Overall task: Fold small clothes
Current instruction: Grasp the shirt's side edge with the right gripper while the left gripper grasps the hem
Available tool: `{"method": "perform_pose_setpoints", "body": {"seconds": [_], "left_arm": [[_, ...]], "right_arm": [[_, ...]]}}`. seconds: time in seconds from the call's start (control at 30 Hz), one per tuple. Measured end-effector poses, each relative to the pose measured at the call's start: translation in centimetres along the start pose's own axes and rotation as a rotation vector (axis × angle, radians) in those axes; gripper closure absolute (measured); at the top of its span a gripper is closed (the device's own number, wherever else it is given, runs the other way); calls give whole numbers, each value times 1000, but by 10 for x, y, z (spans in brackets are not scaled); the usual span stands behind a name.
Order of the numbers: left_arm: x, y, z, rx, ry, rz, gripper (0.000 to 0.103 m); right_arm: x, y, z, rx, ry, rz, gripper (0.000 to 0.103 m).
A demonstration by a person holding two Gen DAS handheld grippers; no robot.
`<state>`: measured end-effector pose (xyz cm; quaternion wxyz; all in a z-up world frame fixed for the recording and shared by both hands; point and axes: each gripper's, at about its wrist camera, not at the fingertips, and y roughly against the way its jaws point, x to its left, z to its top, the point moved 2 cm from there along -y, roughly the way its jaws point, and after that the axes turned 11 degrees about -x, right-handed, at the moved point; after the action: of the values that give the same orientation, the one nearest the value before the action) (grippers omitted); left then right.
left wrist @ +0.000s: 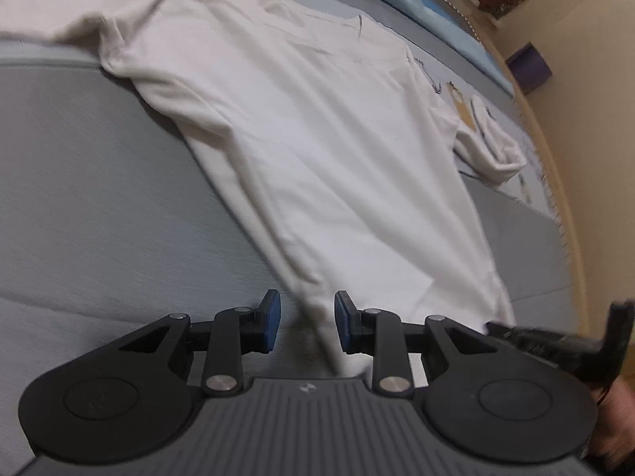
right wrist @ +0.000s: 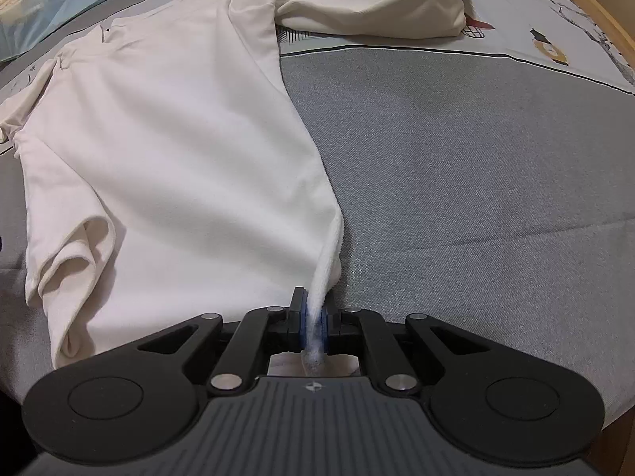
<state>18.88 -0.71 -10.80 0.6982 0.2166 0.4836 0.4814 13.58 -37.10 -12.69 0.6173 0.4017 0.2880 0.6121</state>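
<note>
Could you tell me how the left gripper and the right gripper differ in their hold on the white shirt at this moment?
The right gripper is shut, pinching a bunched edge of the white shirt; the left gripper stands open, its blue pads apart. The shirt's edge runs between the left gripper's pads without being pressed, while the right gripper lifts its edge off the grey bedcover. Both sit at the shirt's near hem.

free: grey bedspread [right wrist: 456, 158] right of shirt [right wrist: 178, 139] | obstacle: sleeve [right wrist: 377, 16] beyond
</note>
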Motion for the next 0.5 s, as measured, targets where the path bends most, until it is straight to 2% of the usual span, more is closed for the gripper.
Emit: {"method": "perform_pose_setpoints", "body": {"seconds": [0.17, 0.23, 0.27, 0.3, 0.33, 0.5], "left_arm": [[-11, -18, -8, 35, 77, -1, 70], [-14, -25, -12, 52, 79, 0, 70], [-14, -23, -13, 53, 62, 3, 75], [-16, -21, -14, 49, 31, 7, 94], [-17, -17, -14, 42, -9, 10, 100], [8, 30, -6, -42, -46, 30, 101]], "right_arm": [[0, 0, 0, -1, 3, -2, 96], [1, -1, 0, 0, 0, -4, 96], [1, -1, 0, 1, 1, -5, 96], [2, -1, 0, -1, 2, -7, 96], [2, -1, 0, -1, -1, -8, 96], [3, 0, -1, -10, -4, -11, 96]]}}
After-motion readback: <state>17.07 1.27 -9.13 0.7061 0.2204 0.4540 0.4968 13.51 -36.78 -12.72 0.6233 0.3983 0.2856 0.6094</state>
